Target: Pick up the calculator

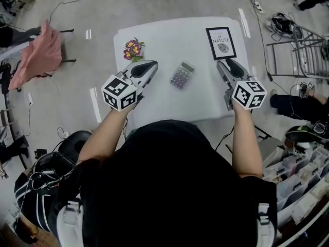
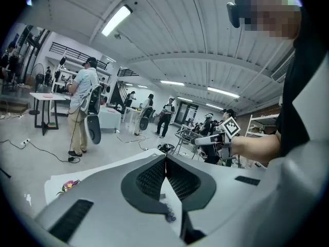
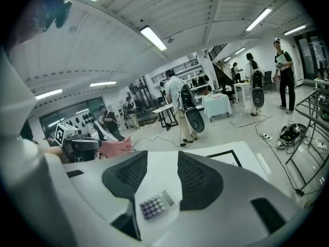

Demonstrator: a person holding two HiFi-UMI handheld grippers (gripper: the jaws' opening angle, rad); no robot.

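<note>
A card (image 1: pixel 221 42) reading "NATURE" is lying near the purple-keyed calculator (image 1: pixel 182 75); left gripper (image 1: pixel 153 64) is hovering pressed together, right gripper (image 1: pixel 226 62) spread.

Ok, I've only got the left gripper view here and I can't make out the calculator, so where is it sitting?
Observer: The calculator lies flat on the white table, between the left gripper and the right gripper, touching neither.
Operator: Is the right one ready for it?
Observer: Its jaws stand apart with nothing between them. In the right gripper view, the calculator shows on the table through the gap.
Operator: Anything crowding the calculator?
Observer: A black-framed print lies at the table's far right, well apart from it.
</note>
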